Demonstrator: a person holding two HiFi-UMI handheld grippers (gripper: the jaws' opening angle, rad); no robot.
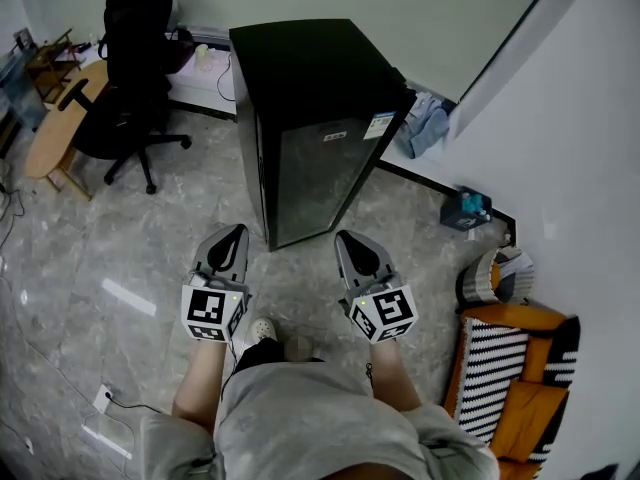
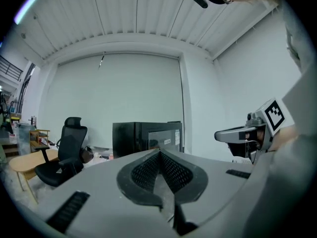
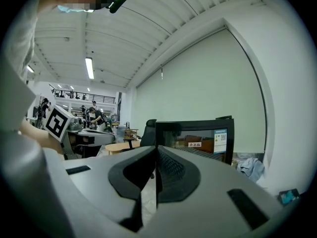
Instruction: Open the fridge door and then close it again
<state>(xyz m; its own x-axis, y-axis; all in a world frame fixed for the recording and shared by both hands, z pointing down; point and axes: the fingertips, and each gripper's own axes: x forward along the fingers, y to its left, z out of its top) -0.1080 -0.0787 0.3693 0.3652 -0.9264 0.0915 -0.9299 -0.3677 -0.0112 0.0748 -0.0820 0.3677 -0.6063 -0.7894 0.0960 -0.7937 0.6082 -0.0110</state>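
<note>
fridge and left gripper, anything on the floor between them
Nothing. In the head view only bare floor lies between the left gripper and the fridge; they are apart.

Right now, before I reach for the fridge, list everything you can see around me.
fridge: one, black, middle of the floor, door shut
office chair: one, black, left of the fridge
table: one, wooden, far left edge
cloth: one, blue, by the wall right of the fridge
seat: one, orange with striped cushions, lower right
left gripper: one, grey, shut, empty, short of the fridge
right gripper: one, grey, shut, empty, short of the fridge
</note>
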